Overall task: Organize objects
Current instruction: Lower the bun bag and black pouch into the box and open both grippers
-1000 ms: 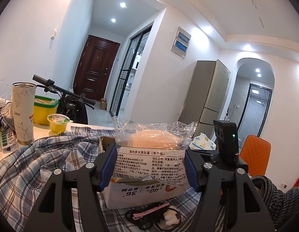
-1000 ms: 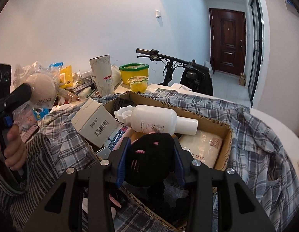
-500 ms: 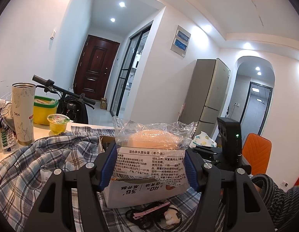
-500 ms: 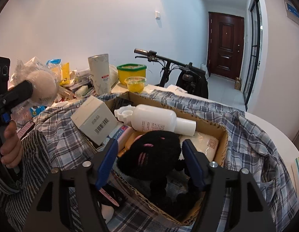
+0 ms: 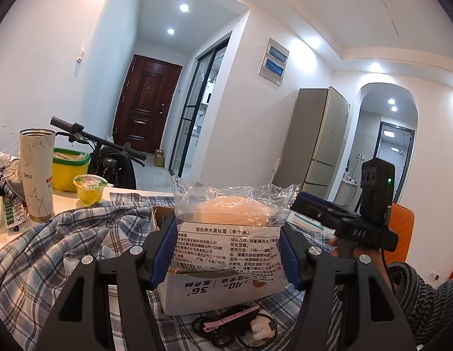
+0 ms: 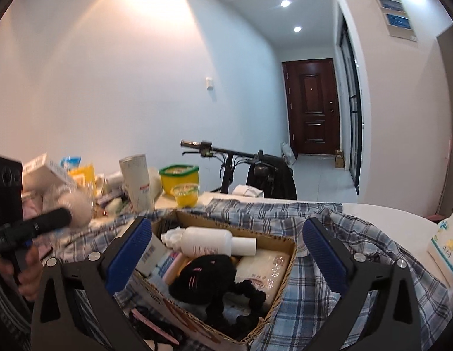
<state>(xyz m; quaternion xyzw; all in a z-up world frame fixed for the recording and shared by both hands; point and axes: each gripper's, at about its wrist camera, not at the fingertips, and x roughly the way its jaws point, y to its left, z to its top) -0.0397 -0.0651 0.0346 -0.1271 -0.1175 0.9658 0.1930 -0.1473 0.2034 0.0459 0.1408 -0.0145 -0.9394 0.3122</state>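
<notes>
Sponge packet [image 5: 229, 231], clamped in the left gripper [image 5: 227, 248] above the cardboard box [image 6: 280, 244], waiting to go in.

The left gripper's blue pads [image 5: 165, 248] grasp the crinkly plastic packet at its printed lower half; it looks light, soft and slippery, so a hold low on the label, not the loose top film, seems safest. The right gripper [image 6: 226, 251] hangs released, jaws wide, over the box where the black plush toy [image 6: 207, 275] lies beside a white bottle [image 6: 214, 239]. A plaid shirt [image 6: 328, 280] surrounds the box; a tall tumbler [image 5: 36, 175] stands farther off.
</notes>
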